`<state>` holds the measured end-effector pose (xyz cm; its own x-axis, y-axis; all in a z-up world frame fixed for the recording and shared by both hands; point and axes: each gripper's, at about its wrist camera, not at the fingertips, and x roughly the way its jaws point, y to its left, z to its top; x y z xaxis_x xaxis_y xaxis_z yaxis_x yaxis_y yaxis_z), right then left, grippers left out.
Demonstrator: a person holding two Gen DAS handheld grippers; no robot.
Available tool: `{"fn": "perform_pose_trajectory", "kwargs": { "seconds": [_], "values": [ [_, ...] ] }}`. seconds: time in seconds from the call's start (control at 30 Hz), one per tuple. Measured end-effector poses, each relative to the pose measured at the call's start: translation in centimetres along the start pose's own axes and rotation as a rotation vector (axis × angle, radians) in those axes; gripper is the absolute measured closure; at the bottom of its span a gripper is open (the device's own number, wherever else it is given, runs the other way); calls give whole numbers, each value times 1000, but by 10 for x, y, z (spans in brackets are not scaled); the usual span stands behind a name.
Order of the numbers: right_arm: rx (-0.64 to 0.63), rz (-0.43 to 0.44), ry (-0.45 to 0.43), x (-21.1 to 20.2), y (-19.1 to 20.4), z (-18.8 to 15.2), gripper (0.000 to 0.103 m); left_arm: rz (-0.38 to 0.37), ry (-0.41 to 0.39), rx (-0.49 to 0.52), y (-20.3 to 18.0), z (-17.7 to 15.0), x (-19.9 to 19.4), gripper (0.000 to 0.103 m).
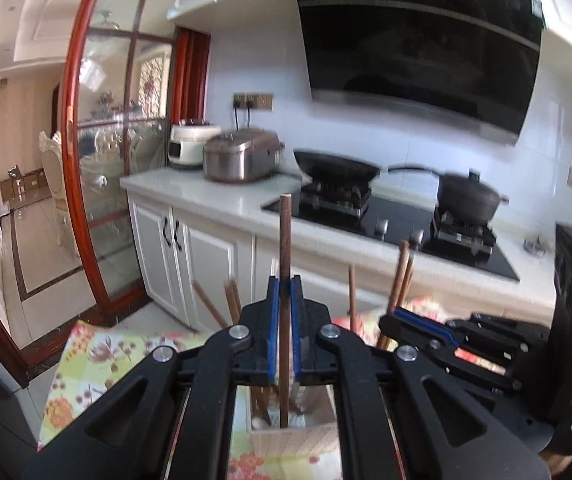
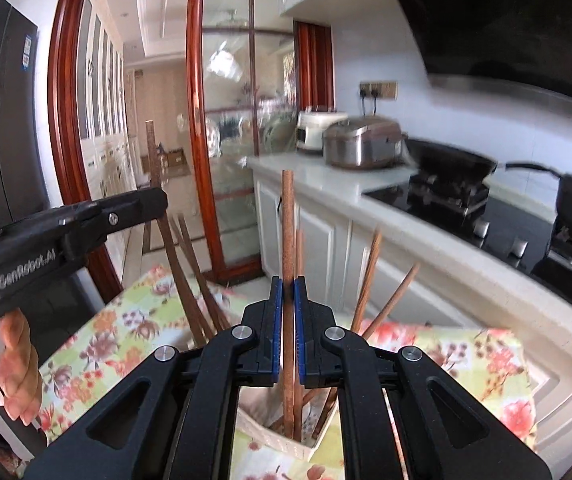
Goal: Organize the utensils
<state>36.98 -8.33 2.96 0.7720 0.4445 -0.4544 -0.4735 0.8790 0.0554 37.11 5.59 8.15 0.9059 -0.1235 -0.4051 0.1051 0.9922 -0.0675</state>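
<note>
Each of your grippers, left (image 1: 284, 284) and right (image 2: 288, 284), is clenched on one upright chopstick (image 1: 284, 248) (image 2: 287, 232). Both sticks stand lengthwise over the holder (image 2: 286, 442) directly below, so the coming move is likely straight down.

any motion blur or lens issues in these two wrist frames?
Left wrist: smeared black wok and silver rice cooker, while the clamped brown wooden chopstick stays sharp. Right wrist: blurred glass door; fisheye bends the red wooden frame.
</note>
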Motion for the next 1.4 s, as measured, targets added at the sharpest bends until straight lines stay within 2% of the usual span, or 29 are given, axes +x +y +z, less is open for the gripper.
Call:
{"fn": "perform_pose_trajectory", "kwargs": {
  "seconds": [0.07,0.17,0.23,0.3,0.4,0.43,0.5,0.63,0.7,0.73,0.8,0.93,1.1,1.27,1.4],
  "values": [
    [20,-3,23,8,-4,-6,96,21,12,19,-1,-9,4,97],
    [42,-13,32,11,-10,-11,90,44,22,6,5,-17,8,96],
    [49,-19,26,8,-14,-12,82,62,20,-8,12,-19,6,91],
    [51,-26,15,2,-16,-14,69,78,10,-18,18,-20,0,84],
    [51,-36,2,-9,-18,-14,69,107,-10,-19,23,-20,-14,79],
    [52,-39,-2,-12,-18,-14,69,113,-17,-19,24,-20,-18,75],
    [53,-40,-12,-23,-17,-16,69,132,-46,-22,23,-21,-33,53],
    [46,-42,-40,-47,-9,-21,69,177,-101,-2,16,-27,-66,32],
    [48,-42,-60,-63,-4,-26,68,201,-130,1,13,-33,-84,18],
    [50,-44,-70,-70,-1,-29,66,213,-147,-2,12,-37,-95,14],
    [52,-53,-99,-88,5,-38,51,235,-174,-3,9,-44,-114,4],
    [46,-58,-133,-115,19,-57,42,274,-178,11,2,-63,-143,4],
    [35,-70,-150,-138,34,-78,27,261,-186,-8,-3,-87,-168,4],
    [74,-87,-151,-156,36,-96,21,260,-175,23,-19,-106,-181,4],
    [102,-114,-111,-164,33,-102,19,248,-161,70,-34,-119,-186,4]
  ]
}}
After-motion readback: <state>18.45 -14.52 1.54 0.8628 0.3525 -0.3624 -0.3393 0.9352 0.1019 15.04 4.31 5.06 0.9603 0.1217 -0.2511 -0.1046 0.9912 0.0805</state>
